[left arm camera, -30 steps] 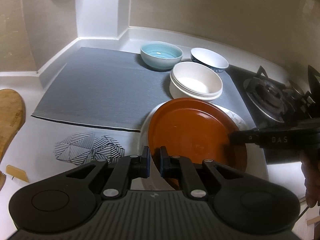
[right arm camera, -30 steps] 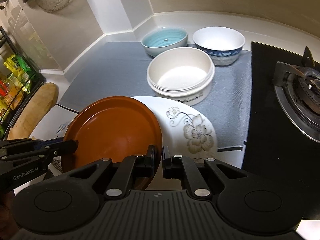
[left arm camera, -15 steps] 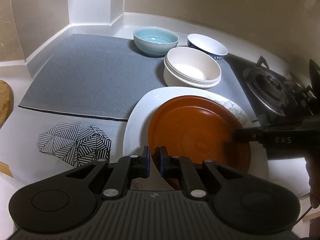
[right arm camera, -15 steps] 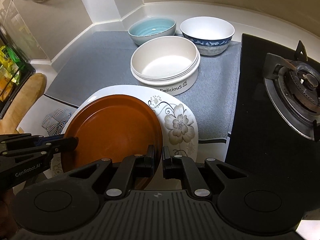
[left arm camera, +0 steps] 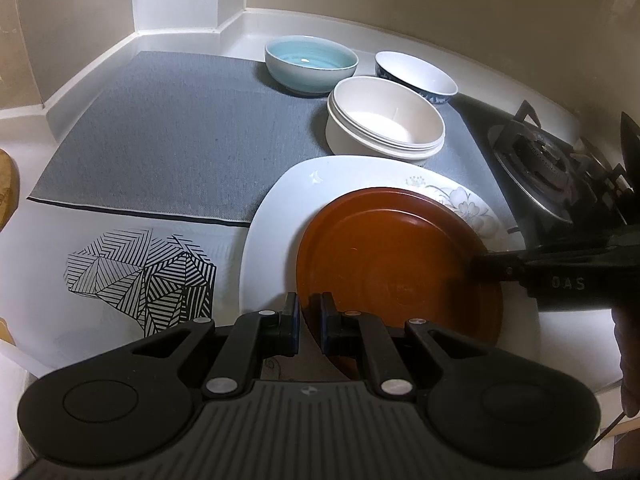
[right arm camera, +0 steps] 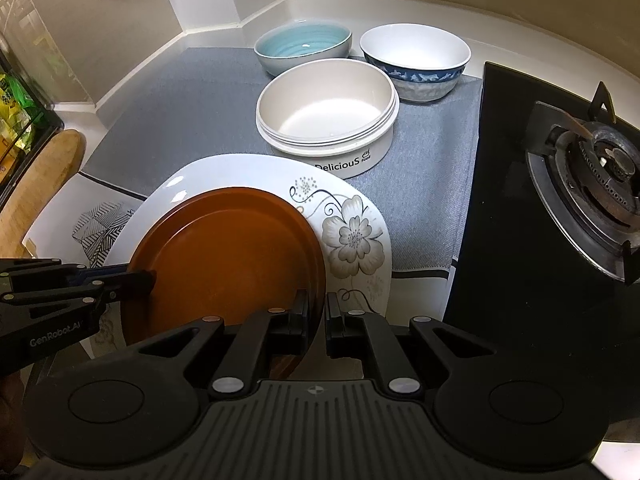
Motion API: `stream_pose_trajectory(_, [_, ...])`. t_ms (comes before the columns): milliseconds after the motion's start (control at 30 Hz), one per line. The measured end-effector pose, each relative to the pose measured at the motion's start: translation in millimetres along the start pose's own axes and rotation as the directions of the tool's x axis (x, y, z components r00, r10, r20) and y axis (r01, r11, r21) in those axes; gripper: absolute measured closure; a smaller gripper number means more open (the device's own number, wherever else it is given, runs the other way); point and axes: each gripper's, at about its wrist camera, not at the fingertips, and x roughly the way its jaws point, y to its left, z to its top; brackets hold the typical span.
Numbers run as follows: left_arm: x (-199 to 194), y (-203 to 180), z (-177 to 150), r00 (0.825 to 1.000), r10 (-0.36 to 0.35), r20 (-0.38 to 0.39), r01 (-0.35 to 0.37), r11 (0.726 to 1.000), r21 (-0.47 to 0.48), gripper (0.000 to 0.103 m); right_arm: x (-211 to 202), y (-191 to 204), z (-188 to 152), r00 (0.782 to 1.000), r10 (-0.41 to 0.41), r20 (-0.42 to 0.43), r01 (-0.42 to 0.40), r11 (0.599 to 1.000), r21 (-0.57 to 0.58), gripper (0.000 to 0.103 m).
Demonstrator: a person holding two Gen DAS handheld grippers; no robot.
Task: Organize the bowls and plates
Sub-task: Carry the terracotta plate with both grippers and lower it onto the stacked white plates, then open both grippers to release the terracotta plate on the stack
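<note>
A brown plate (left arm camera: 396, 264) hangs low over a white floral plate (left arm camera: 280, 208), slightly tilted; whether the two touch I cannot tell. My left gripper (left arm camera: 310, 312) is shut on the brown plate's near-left rim. My right gripper (right arm camera: 318, 312) is shut on its opposite rim and shows in the left wrist view as a black finger (left arm camera: 480, 266). In the right wrist view the brown plate (right arm camera: 232, 252) covers the left half of the white floral plate (right arm camera: 352, 232). Behind stand a stack of cream bowls (right arm camera: 326, 108), a teal bowl (right arm camera: 302, 46) and a blue-patterned bowl (right arm camera: 416, 62).
A grey mat (left arm camera: 160, 132) covers the counter's back left. A black-and-white striped trivet (left arm camera: 140, 272) lies left of the plates. A gas burner (right arm camera: 592, 184) on black glass sits to the right. A wooden board (right arm camera: 40, 184) and a shelf of packets (right arm camera: 12, 120) stand at far left.
Both grippers, still shut on the brown plate, have sunk with it toward the white floral plate. More of the white plate's rim shows around it now.
</note>
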Motion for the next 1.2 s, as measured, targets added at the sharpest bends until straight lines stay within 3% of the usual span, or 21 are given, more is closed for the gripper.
stream_pose_trajectory(467, [1,-1,0,1.000,-0.008,0.001,0.008,1.000,0.002,0.092,2,1,-1,1.000,-0.015,-0.011,0.015,1.000,-0.002,0.094])
stream_pose_trajectory(633, [0,-1,0,1.000,-0.013,0.004,0.013,1.000,-0.005,0.086,2,2,-2,1.000,-0.017,-0.013,0.017,1.000,0.006,0.093])
stream_pose_trajectory(800, [-4,-1,-1,1.000,-0.012,0.021,0.012,1.000,-0.007,0.073,1,2,-3,0.999,-0.033,-0.006,0.033,0.999,-0.005,0.093])
stream_pose_trajectory(1200, [-17,5,-2,0.997,0.011,0.071,-0.008,0.999,-0.046,0.072,-13,0,-5,0.994,-0.085,0.062,0.087,0.996,-0.030,0.093])
